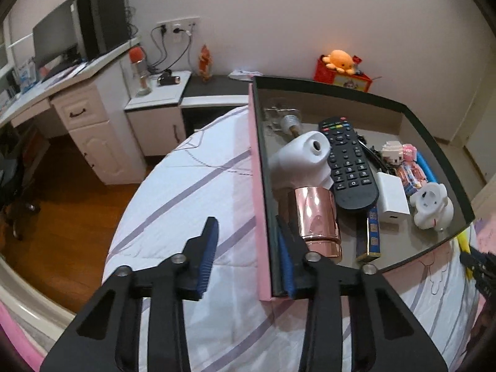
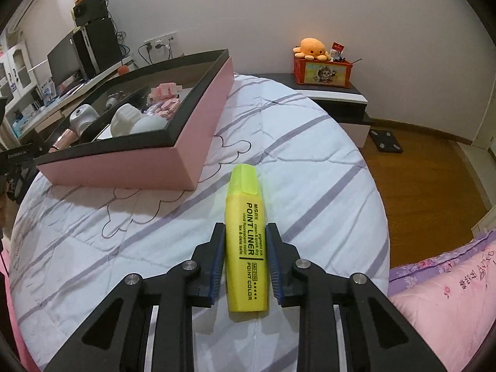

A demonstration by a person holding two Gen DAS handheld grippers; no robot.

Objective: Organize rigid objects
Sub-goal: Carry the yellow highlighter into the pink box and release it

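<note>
A pink box (image 1: 259, 186) with a dark inside stands on the striped bed. It holds a white gun-shaped device (image 1: 297, 158), a rose-gold cylinder (image 1: 316, 217), a black remote (image 1: 347, 161), a white charger (image 1: 392, 198) and a white figurine (image 1: 431, 207). My left gripper (image 1: 245, 226) straddles the box's near left wall, one finger inside and one outside. The outer pad stands clear of the wall. My right gripper (image 2: 245, 226) is shut on a yellow highlighter (image 2: 245, 204) just over the quilt, right of the pink box (image 2: 124, 167).
A nightstand at the wall carries a red box with an orange plush octopus (image 2: 310, 48). A white desk with a monitor (image 1: 55, 40) stands far left. A pink pillow (image 2: 449, 294) lies at the right. A black scale (image 2: 386, 142) lies on the wooden floor.
</note>
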